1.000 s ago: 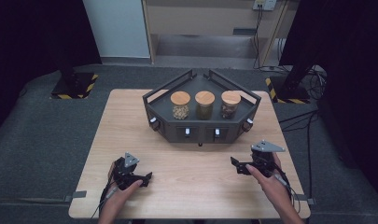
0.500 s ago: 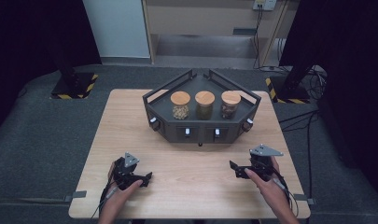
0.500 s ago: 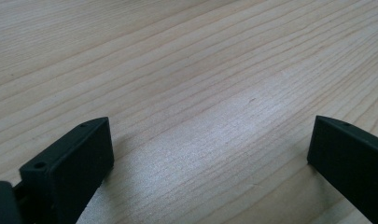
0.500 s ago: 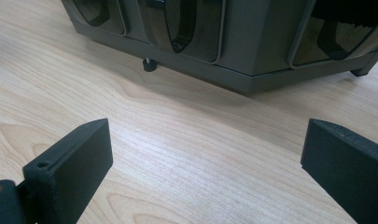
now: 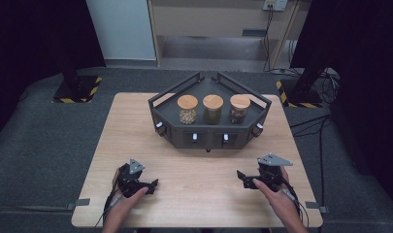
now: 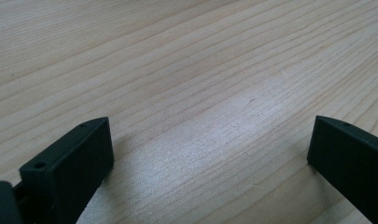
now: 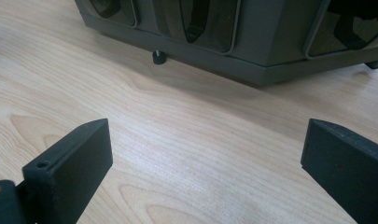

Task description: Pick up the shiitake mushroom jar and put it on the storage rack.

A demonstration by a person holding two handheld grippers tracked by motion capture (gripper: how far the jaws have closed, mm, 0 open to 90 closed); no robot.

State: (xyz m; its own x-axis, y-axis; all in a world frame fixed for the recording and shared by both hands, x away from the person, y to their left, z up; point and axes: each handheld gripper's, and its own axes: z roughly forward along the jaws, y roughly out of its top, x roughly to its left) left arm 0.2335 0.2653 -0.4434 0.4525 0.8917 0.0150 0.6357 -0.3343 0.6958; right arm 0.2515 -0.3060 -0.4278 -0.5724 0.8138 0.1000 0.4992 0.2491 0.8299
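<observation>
From the high view, I have both tools low in the frame: my left gripper (image 5: pixel 153 184) sits in the lower left and my right gripper (image 5: pixel 241 176) in the lower right, both close over the wooden table (image 5: pixel 136 126). The grey rack (image 5: pixel 208 138) stands above them at the centre, well apart from both. On its shelf are three jars with wooden lids: the left jar (image 5: pixel 187 109), the middle jar (image 5: pixel 213 108) and the right jar (image 5: pixel 239 108), upright in a row and just beside one another. I judge this to be the approach step, with nothing grasped yet and the jars as the likely target.

In the left gripper view, my left gripper (image 6: pixel 210 154) has its jaws spread wide, one at the lower left of the frame and one at the lower right, with bare table (image 6: pixel 186 70) between them. They hold nothing.

In the right gripper view, my right gripper (image 7: pixel 205 158) is likewise released, jaws wide and empty. The rack (image 7: pixel 252 51) fills the top of the frame, its front panels facing me and a small black foot (image 7: pixel 158 57) under its lower edge. The jars themselves lie above what this camera takes in.

Next I would need to lift a gripper well above the rack's front rail, carry it forward over the shelf, and line the spread jaws around one jar's body below its lid before closing. The close neighbours leave little room, so an outer jar looks the easier pick.
</observation>
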